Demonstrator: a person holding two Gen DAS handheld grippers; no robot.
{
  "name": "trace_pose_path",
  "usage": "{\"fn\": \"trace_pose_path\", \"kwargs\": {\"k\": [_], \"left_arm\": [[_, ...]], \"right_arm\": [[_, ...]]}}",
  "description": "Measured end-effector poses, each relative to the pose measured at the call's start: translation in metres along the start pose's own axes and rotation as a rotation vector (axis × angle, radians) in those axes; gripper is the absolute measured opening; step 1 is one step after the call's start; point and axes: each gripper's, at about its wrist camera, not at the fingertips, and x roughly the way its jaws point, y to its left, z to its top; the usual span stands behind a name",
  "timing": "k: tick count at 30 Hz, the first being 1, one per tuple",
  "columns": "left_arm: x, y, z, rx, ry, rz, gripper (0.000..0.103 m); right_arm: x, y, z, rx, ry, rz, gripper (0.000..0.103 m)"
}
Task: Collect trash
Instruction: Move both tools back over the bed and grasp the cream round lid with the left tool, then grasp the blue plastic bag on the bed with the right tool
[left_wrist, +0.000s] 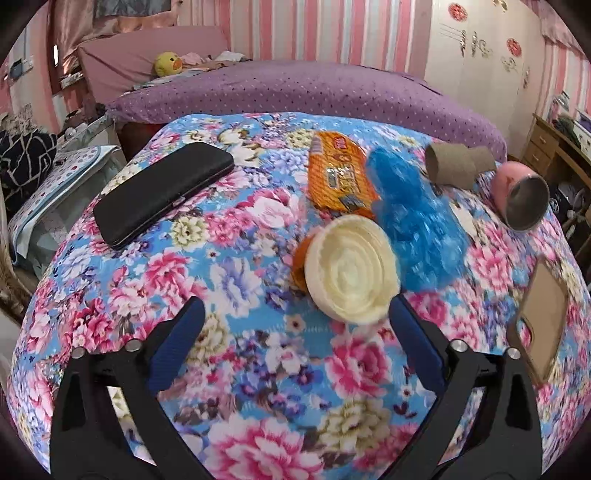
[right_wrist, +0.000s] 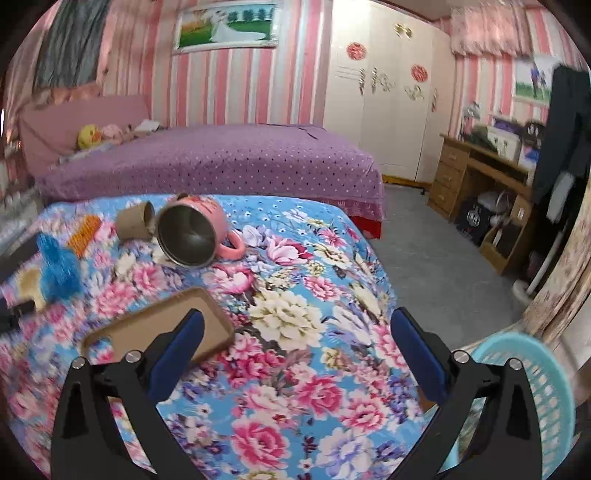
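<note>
1. Surface: tabletop (left_wrist: 258, 387) under a blue floral cloth; a purple bed (left_wrist: 295, 92) stands beyond its far edge.
2. Far-left part of the tabletop: black wallet-like case (left_wrist: 162, 194), lying flat, well apart from the trash.
3. Middle, toward the far edge: orange snack wrapper (left_wrist: 338, 177), flat. Its near end touches or is overlapped by a cream round lid-like container (left_wrist: 351, 269), tilted on its side with the hollow face toward the left wrist camera; an orange piece sits just behind it, identity unclear.
4. Just right of wrapper and container: crumpled blue plastic bag (left_wrist: 413, 214), touching both.
5. Far-right: cardboard tube (left_wrist: 458, 162) on its side, then pink mug (left_wrist: 524, 195) on its side, steel interior showing. Whether tube and mug touch I cannot tell.
6. Right edge, nearer: brown phone-case-like tray (right_wrist: 159, 328), flat.
7. Left tongs (left_wrist: 295, 325): released, spread wide, nothing gripped. Cream container sits just ahead of the tips, close to the right pad; contact cannot be told.
8. Right tongs (right_wrist: 295, 332): released, nothing between them, over the near-right part of the tabletop; left finger overlaps the brown tray in view.
9. Off the tabletop's right edge, low: light-blue slotted basket (right_wrist: 535, 387).
</note>
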Motion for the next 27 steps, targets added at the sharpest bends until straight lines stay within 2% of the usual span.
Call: {"fn": "trace_pose_path", "kwargs": {"k": [2,5,6,8,10,13,18,20,24,27], "left_arm": [[-0.001,0.005,0.004,-0.035,-0.016,-0.025,0.085],[0.003,0.006,0.006,-0.059,-0.011,-0.063,0.065],[0.005,0.005,0.006,-0.053,0.001,-0.076,0.054],[0.006,0.002,0.006,-0.041,0.006,-0.09,0.045],[0.003,0.0,0.007,-0.031,-0.006,-0.091,0.028],[-0.004,-0.001,0.008,-0.023,-0.021,-0.121,0.013],[-0.019,0.004,0.009,-0.006,-0.059,-0.119,0.01],[-0.026,0.009,0.01,0.002,-0.083,-0.104,0.01],[-0.042,0.027,0.012,-0.001,-0.13,-0.081,0.01],[-0.049,0.044,0.016,-0.014,-0.148,-0.047,0.01]], "right_arm": [[0.003,0.0,-0.001,-0.017,0.008,-0.006,0.098],[0.006,-0.005,-0.003,0.014,0.019,0.017,0.098],[0.007,-0.006,-0.004,0.022,0.025,0.029,0.098],[0.009,-0.005,-0.004,0.029,0.031,0.057,0.099],[0.008,-0.002,-0.005,0.031,0.022,0.056,0.099],[0.004,0.005,-0.004,0.027,-0.004,0.058,0.099],[0.006,0.024,-0.006,0.011,0.044,0.052,0.099],[0.004,0.034,-0.007,0.019,0.048,0.08,0.099],[-0.008,0.057,-0.007,0.031,0.006,0.15,0.099],[-0.015,0.084,-0.006,-0.004,-0.015,0.175,0.099]]}}
